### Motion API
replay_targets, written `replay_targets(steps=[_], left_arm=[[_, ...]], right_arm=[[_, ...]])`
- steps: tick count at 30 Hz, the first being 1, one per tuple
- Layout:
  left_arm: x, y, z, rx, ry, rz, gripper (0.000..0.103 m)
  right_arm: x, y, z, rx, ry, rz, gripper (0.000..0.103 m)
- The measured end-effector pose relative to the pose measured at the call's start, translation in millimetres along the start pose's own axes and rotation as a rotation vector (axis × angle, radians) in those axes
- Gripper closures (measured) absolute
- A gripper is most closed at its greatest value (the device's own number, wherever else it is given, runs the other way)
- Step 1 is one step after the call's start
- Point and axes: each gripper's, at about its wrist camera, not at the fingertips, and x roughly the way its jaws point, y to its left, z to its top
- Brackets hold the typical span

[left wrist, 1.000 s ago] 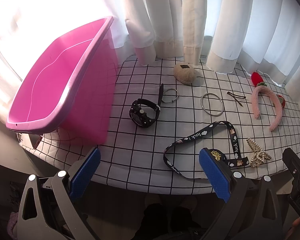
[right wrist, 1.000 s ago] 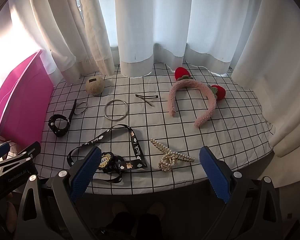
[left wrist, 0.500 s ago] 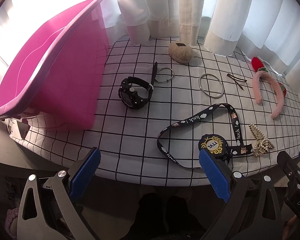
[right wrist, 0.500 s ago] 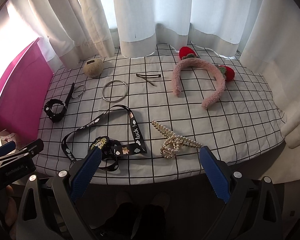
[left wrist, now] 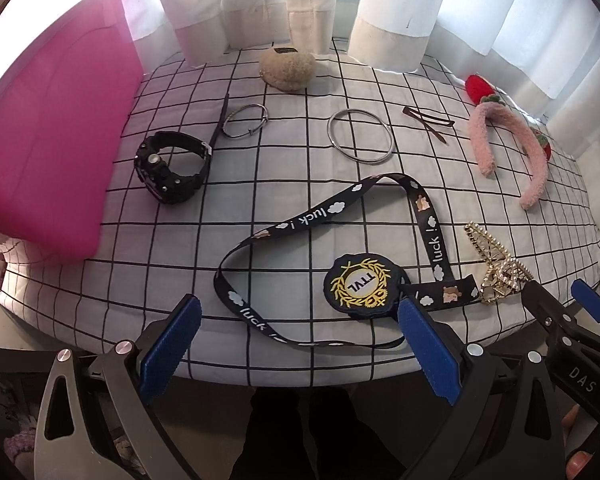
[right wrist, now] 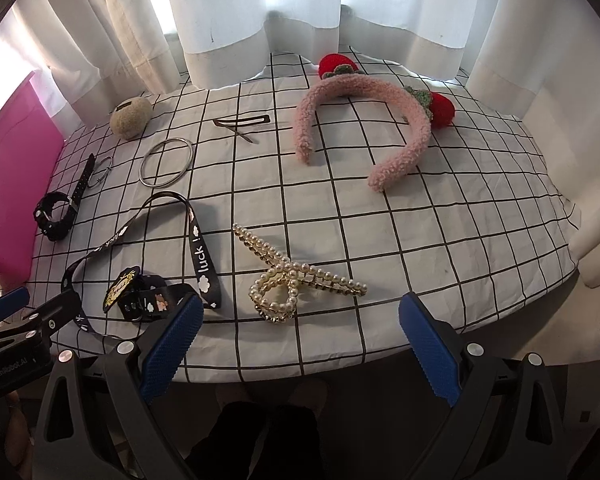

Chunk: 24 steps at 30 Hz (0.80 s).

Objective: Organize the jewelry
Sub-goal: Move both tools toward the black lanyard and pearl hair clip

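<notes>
Both grippers hang at the table's [right wrist: 440,240] near edge, jaws wide open, holding nothing. Left gripper [left wrist: 298,344] has moved in closer than a second ago, so the lanyard [left wrist: 336,208] now loops right ahead of it. Bin [left wrist: 56,136] walls off the far left; bare cloth right of the pearl clip [right wrist: 296,280], which runs left-right in front of the right gripper [right wrist: 300,344].
</notes>
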Motion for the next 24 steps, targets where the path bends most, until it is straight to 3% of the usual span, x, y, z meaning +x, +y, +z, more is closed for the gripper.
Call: replay_targets(steps=[5, 9, 17, 24], left_arm=[[18.7, -14.0, -2.1, -0.013, 0.026, -0.012, 0.006], [29.5, -17.7, -4.6, -0.038, 0.05, -0.015, 0.006], [42.8, -18.3, -4.4, -0.089, 0.061, -0.006, 0.006], [55.6, -23.5, -4.9, -0.114, 0.066, 0.001, 0.006]], right_arm=[[25.0, -3.2, 5.7, -0.057, 0.024, -0.01, 0.009], [31.2, 0.0, 11.4, -0.156, 0.012, -0.038, 0.009], [56.8, 10.7, 15.6, -0.382, 0.088, -0.011, 0.009], [74.8, 5.7, 18.1, -0.412, 0.112, 0.026, 0.009]])
